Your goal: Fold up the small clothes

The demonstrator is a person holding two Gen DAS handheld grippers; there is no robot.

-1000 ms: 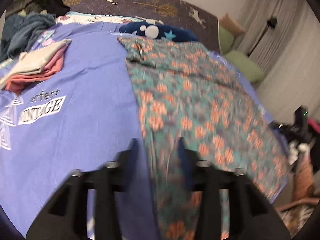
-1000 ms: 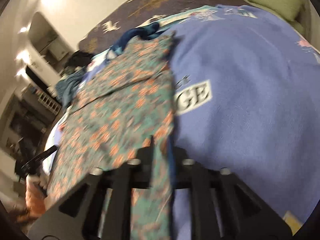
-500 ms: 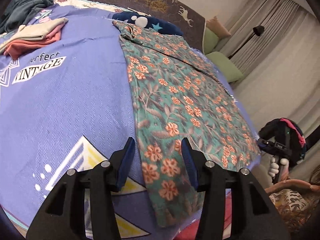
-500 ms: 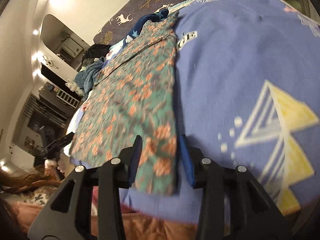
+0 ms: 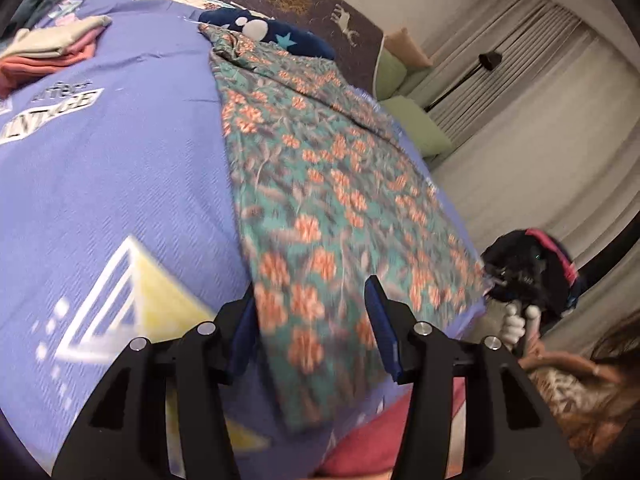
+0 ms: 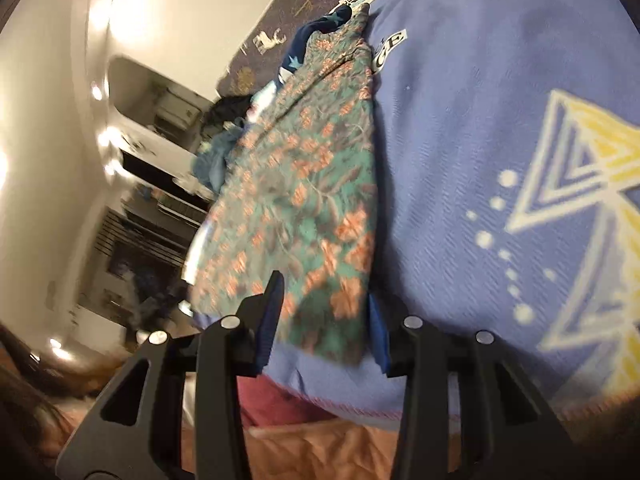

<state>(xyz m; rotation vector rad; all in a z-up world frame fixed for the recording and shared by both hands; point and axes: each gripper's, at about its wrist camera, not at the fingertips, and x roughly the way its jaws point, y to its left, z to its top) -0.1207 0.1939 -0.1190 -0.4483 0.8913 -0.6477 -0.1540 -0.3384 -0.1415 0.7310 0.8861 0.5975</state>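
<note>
A teal cloth with orange flowers [image 5: 320, 184] lies flat in a long strip on the blue bedspread [image 5: 120, 168]; it also shows in the right wrist view [image 6: 304, 200]. My left gripper [image 5: 310, 320] is open and hovers over the cloth's near end, jaws apart with nothing between them. My right gripper [image 6: 324, 312] is open too, over the cloth's near end by the bed's edge, holding nothing.
A folded stack of pink and beige clothes [image 5: 52, 48] sits at the far left. A dark blue star-print garment [image 5: 264, 34] lies beyond the floral cloth. Green pillows [image 5: 416, 120] and curtains are at right. A pile of blue clothes [image 6: 216, 156] lies at the far side.
Both grippers opened, let go of the floral cloth, and pulled back toward the near edge of the bed. The cloth now lies spread flat.
</note>
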